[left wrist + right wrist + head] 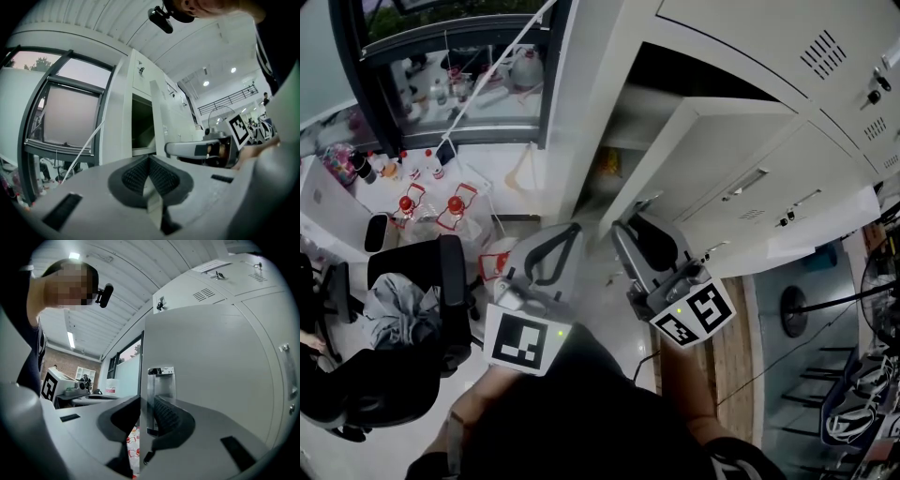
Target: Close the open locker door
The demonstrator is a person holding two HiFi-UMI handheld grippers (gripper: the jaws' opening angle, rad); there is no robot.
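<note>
Locker door (712,173): stands swung out from the bank of grey lockers (825,84), roughly square to the locker fronts. Its free edge points toward the person.
Open compartment (675,80): dark inside, just above and behind the door in the head view.
Right gripper (146,401): held about level at the door's free edge. The edge runs straight up between its 2 jaws.
Right jaws: set apart by the door's thickness, 1 ribbed pad on each face and pinching the edge as far as the right gripper view shows.
Latch (161,371): a small metal fitting on the door's inner face, just above the right-hand pad.
Left gripper (149,159): held level beside the right one, a little apart from it and clear of the door.
Left jaws: pressed together at the tips, with nothing between them.
Marker cubes: 1 on each gripper, left (525,339) and right (694,314), both close to the person's body at the bottom of the head view.
Window (459,66): to the left of the lockers, dark-framed.
Office chair (422,281): black, on the floor at lower left, with a grey garment on its seat.
Red-topped bottles (455,204): 2 on the floor under the window, well apart from the lockers.
</note>
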